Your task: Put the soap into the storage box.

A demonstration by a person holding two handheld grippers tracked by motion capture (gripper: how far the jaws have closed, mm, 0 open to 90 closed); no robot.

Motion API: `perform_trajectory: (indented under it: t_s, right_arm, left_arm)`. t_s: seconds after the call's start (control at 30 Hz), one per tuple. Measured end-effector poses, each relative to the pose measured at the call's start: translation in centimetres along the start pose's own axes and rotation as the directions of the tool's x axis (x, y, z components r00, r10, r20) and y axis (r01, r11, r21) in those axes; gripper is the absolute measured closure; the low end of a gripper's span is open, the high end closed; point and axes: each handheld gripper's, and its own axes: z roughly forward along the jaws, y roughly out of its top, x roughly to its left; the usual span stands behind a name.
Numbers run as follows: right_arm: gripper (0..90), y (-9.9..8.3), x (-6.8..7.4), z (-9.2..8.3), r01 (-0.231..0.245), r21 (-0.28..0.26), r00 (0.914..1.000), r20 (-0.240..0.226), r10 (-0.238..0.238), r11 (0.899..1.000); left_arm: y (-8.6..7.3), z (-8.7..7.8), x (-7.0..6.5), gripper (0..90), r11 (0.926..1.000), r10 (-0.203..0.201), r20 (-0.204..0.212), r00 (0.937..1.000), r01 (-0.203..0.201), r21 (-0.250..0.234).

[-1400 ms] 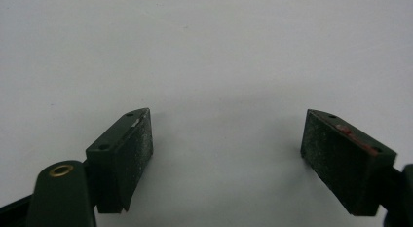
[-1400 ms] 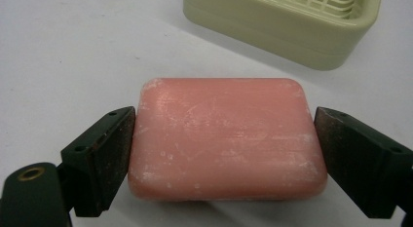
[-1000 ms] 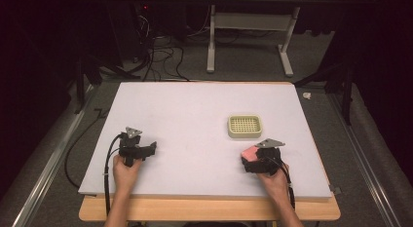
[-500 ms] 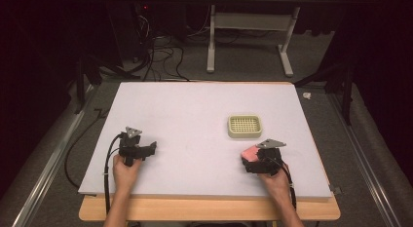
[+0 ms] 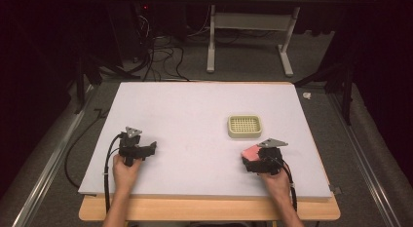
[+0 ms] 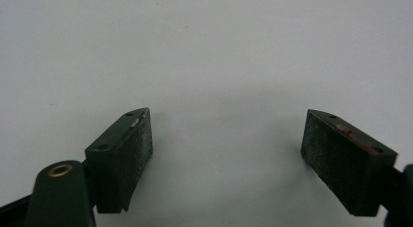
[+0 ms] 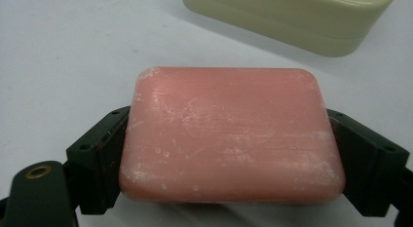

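Sitting between right hand-held gripper (image 7: 229,163) jaws, pink soap bar (image 7: 229,134), both sides touching

Soap dish (image 5: 245,126) just ahead of right claw (image 5: 253,159); mat (image 5: 185,115) elsewhere open.

A lab or test room is suggested: a white tabletop (image 5: 195,120) on a wooden board is set on grey carpet, ringed by dark curtains. Loose black cables (image 5: 156,56) are strewn on the floor behind, beside the grey metal legs of another desk (image 5: 248,37).
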Motion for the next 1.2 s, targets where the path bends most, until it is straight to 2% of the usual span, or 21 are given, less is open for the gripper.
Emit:
perform_trajectory:
  t_s: [0.03, 0.17, 0.47, 0.57, 0.9, 1.2]
  right_arm:
    - [13.8, 0.0, -0.1, -0.2, -0.016, -0.013, 0.9999, -0.005, 0.016, 1.000]
    - [13.8, 0.2, -0.3, -0.8, -0.031, -0.032, 0.9994, -0.015, 0.031, 0.999]
    - [13.8, 1.0, 0.0, -1.2, -0.016, -0.049, 0.9995, -0.027, 0.015, 0.999]
    - [13.8, 1.3, 0.1, -1.6, -0.013, -0.062, 0.9989, -0.047, 0.010, 0.998]
    - [13.8, 2.3, -0.2, -2.2, -0.037, -0.084, 0.9976, -0.061, 0.032, 0.996]
    - [13.8, 2.6, -0.5, -2.6, -0.033, -0.090, 0.9980, -0.057, 0.028, 0.995]
  left_arm:
    - [0.0, 0.0, 0.0, 19.5, 1.0000, 0.001, 0.001, 1.0000, -0.001, 0.001]
    - [0.0, 0.0, 0.0, 19.5, 1.0000, 0.000, 0.000, 1.0000, 0.000, 0.000]
    - [0.0, 0.0, 0.0, 19.5, 1.0000, -0.001, 0.001, 1.0000, 0.001, -0.001]
    - [0.0, 0.0, 0.0, 19.5, 1.0000, -0.001, 0.000, 1.0000, 0.001, 0.000]
    - [0.0, 0.0, 0.0, 19.5, 1.0000, -0.003, -0.002, 1.0000, 0.003, 0.000]
    - [0.0, 0.0, 0.0, 19.5, 1.0000, -0.002, -0.002, 1.0000, 0.002, 0.000]
